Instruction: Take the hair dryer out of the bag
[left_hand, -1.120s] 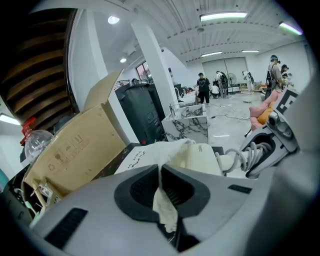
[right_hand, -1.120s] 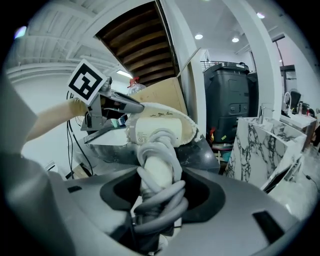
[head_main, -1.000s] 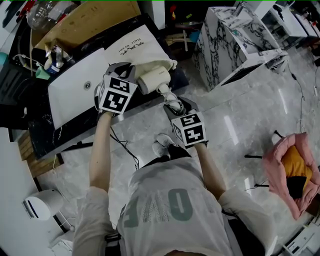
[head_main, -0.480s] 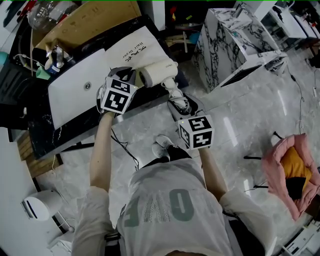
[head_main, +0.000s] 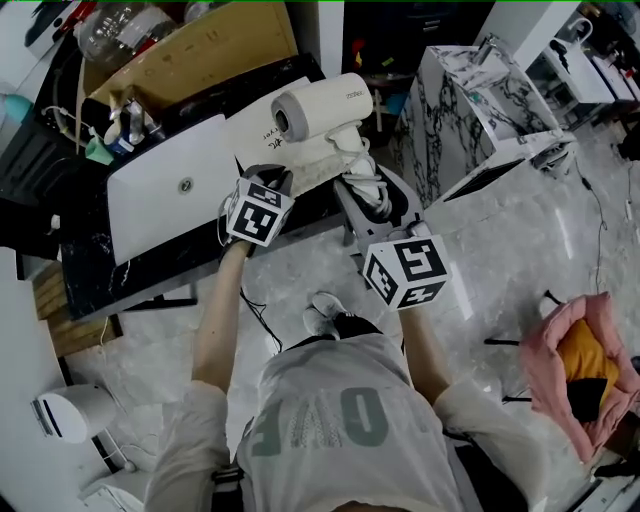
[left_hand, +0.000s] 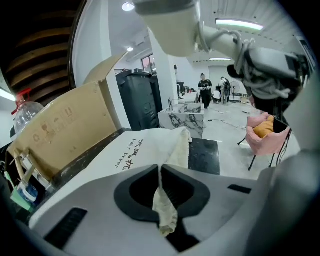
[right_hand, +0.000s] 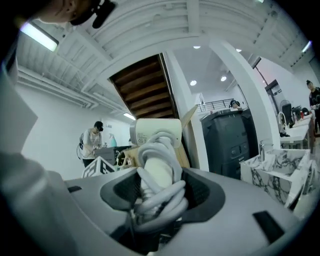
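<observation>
The white hair dryer (head_main: 320, 108) hangs in the air above the table, clear of the bag. My right gripper (head_main: 368, 195) is shut on its handle, where the grey cord (right_hand: 160, 190) is wound round. In the right gripper view the dryer's body (right_hand: 155, 132) stands up beyond the jaws. The white cloth bag (head_main: 295, 150) lies flat on the black table (head_main: 90, 270). My left gripper (head_main: 274, 182) is shut on the edge of the bag (left_hand: 161, 200), and a fold of cloth sticks out between its jaws. The dryer (left_hand: 170, 25) shows overhead in the left gripper view.
A closed white laptop (head_main: 175, 185) lies left of the bag. Behind it stand a cardboard box (head_main: 200, 50) and bottles (head_main: 125, 120). A marble-patterned cabinet (head_main: 470, 100) stands to the right on the floor. A pink chair (head_main: 585, 370) is at the far right.
My right gripper has risen with the hair dryer, lifting it from the bag's mouth to well above the table. The left gripper has sunk a little, still pinching the bag.
</observation>
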